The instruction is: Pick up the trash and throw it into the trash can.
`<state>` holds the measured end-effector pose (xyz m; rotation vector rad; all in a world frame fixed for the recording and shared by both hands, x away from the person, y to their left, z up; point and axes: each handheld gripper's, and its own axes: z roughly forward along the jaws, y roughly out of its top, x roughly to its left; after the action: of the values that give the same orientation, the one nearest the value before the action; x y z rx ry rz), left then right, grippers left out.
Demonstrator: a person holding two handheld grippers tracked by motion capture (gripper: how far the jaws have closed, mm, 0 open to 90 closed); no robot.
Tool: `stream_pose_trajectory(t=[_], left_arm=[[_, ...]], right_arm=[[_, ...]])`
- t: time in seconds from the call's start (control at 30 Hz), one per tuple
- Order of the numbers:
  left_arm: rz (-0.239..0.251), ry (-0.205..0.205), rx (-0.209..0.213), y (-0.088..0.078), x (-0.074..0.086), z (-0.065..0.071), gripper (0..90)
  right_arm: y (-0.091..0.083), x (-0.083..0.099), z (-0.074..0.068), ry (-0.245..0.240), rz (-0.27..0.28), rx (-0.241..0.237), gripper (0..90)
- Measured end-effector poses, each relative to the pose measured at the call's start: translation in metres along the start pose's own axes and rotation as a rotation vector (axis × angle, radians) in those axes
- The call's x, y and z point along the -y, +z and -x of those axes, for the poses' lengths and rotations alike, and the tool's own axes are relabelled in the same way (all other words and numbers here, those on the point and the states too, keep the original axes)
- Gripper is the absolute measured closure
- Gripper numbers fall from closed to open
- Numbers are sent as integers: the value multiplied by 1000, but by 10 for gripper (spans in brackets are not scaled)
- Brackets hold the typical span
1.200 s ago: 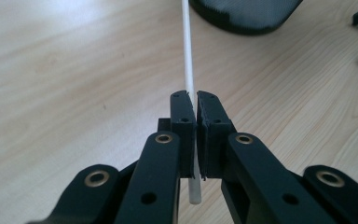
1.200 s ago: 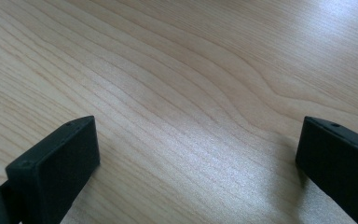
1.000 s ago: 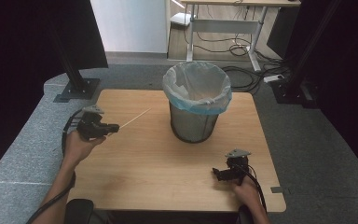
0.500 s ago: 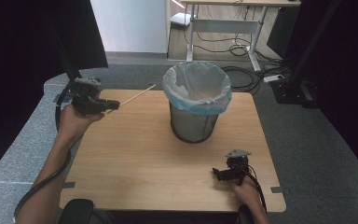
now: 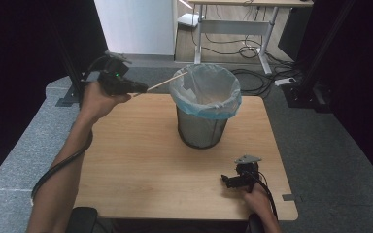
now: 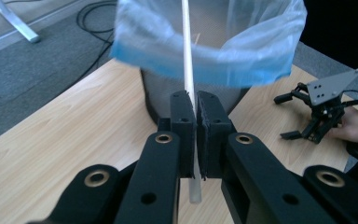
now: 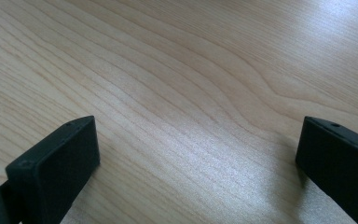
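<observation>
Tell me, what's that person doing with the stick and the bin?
A person at a wooden table works a hand-held gripper in each hand. The left hand-held gripper is shut on a thin wooden stick and holds it up so its far tip reaches the rim of the bin, which has a blue bag in it. The stick has not been dropped in yet. The right hand-held gripper rests open near the table's front edge, holding nothing.

A thin pale wooden stick (image 5: 166, 81) slants in the upper centre of the high view, its far tip over the rim of a black mesh bin (image 5: 202, 128) lined with a pale blue bag (image 5: 209, 102); the bin stands upright on the tabletop (image 5: 141, 160).
</observation>
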<state>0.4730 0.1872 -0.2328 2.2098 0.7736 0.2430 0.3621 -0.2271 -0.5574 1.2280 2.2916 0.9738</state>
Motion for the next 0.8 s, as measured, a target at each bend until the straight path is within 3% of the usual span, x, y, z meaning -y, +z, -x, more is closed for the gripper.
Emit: stream_pose_trajectory(t=[0.1,0.27,0.4,0.47,0.5,0.53,0.63,0.7,0.73,0.77,0.8], left_arm=[[-21,10,17,19,-16,5,863],[-66,25,8,53,-38,12,862],[-74,22,18,76,-47,15,860],[-54,24,12,83,-50,15,848],[-35,16,10,84,-51,15,666],[-24,8,19,85,-52,14,574],[11,13,9,83,-46,13,448],[33,30,2,78,-38,13,241],[35,35,-10,76,-35,13,241],[30,46,-26,72,-28,12,133],[27,54,-32,70,-25,11,133]], right_arm=[[0,0,0,1,0,0,0],[0,0,0,-3,0,-2,0],[0,0,0,-3,0,-3,0],[0,0,0,-5,0,-5,0],[0,0,0,-7,0,-6,0],[0,0,0,-7,0,-7,0],[0,0,0,-8,0,-8,0],[0,0,-1,-7,0,-9,0],[0,0,-1,-7,0,-9,0],[0,0,-1,-8,0,-8,0],[0,0,-1,-8,0,-8,0]])
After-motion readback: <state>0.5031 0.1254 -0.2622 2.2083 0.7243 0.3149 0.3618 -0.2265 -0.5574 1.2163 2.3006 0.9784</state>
